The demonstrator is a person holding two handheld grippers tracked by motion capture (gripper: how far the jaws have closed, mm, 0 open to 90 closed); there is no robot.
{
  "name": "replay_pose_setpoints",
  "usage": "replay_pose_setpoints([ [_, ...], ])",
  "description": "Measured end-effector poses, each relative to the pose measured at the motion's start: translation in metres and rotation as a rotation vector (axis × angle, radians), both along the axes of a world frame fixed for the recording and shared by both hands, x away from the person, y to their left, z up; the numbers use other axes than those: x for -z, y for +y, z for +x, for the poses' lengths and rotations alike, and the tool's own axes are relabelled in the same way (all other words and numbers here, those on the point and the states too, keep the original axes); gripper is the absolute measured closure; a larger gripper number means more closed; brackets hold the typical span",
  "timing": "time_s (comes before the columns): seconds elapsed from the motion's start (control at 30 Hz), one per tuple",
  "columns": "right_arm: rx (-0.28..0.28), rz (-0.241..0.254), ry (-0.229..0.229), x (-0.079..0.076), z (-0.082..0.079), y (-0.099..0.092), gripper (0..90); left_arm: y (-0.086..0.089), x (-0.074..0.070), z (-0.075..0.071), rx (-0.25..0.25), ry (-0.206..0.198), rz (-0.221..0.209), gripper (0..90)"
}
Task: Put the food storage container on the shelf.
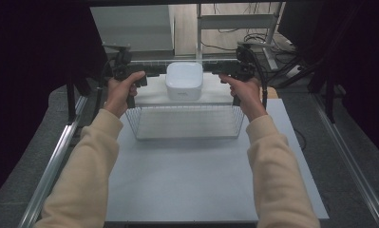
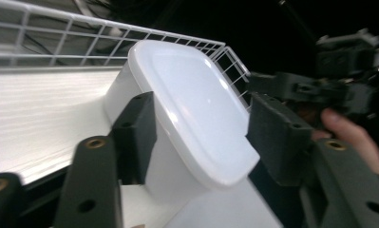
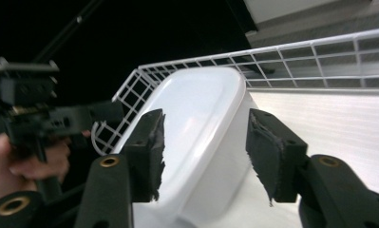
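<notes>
A white wire basket (image 1: 187,121) stands on the grey tabletop (image 1: 192,180), past its centre toward 12 o'clock. A white plastic container (image 1: 184,80) with rounded corners sits upside down at the far part of the basket, its flat bottom facing up.

The left tool (image 1: 151,72) comes to the container from 9 o'clock and the right tool (image 1: 214,71) from 3 o'clock. Each is held by one hand (image 1: 122,90) in a cream sleeve (image 1: 85,166); the right hand (image 1: 245,92) is at the other side.

In the left gripper view, the left tool (image 2: 201,137) is spread: its two black pads (image 2: 136,135) stand on each side of the container's (image 2: 196,118) corner, and the container edge reaches in between them. I cannot tell if a pad touches the plastic. The other tool (image 2: 320,85) shows beyond, at 2 o'clock.

In the right gripper view, the right tool (image 3: 203,152) is also spread, with worn foam pads (image 3: 272,152) on both sides of the container's (image 3: 196,123) edge. The basket (image 3: 291,61) wall runs behind it.
</notes>
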State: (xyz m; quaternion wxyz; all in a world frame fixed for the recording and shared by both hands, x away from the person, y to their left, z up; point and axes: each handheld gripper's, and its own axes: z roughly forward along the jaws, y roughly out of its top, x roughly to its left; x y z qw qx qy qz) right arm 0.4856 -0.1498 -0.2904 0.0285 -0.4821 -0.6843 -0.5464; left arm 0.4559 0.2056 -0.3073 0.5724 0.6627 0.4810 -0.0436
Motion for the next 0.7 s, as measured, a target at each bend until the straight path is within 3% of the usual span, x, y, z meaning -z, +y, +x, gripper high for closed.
replay_pose_setpoints([
  [0.1,-0.027,-0.052,-0.067,-0.005,-0.016,-0.005,41.8,0.002,-0.006,-0.02,-0.021,-0.053,0.046,35.3],
  [0.13,-0.048,-0.087,-0.123,-0.007,-0.032,-0.011,38.8,0.002,-0.007,-0.027,-0.022,-0.071,0.066,33.2],
  [0.2,-0.054,-0.099,-0.143,-0.007,-0.037,-0.013,37.2,0.002,-0.006,-0.04,-0.023,-0.102,0.105,32.5],
  [0.33,-0.097,-0.154,-0.205,-0.001,-0.066,-0.022,33.9,0.002,0.003,-0.073,-0.01,-0.149,0.151,30.5],
  [0.5,-0.137,-0.194,-0.274,0.018,-0.107,-0.035,31.2,0.003,0.022,-0.115,0.002,-0.196,0.191,28.6],
  [0.53,-0.141,-0.208,-0.291,0.026,-0.12,-0.04,30.7,0.005,0.032,-0.131,0.012,-0.213,0.199,28.0],
  [0.57,-0.141,-0.208,-0.291,0.026,-0.12,-0.04,30.7,0.005,0.032,-0.131,0.012,-0.213,0.199,27.6],
  [0.6,-0.145,-0.227,-0.309,0.038,-0.136,-0.045,29.7,0.008,0.045,-0.148,0.027,-0.23,0.22,27.4],
  [0.63,-0.145,-0.227,-0.309,0.038,-0.136,-0.045,29.7,0.008,0.045,-0.148,0.027,-0.23,0.22,27.1],
  [0.7,-0.146,-0.224,-0.326,0.051,-0.151,-0.052,29.3,0.013,0.06,-0.162,0.024,-0.235,0.246,26.9],
])
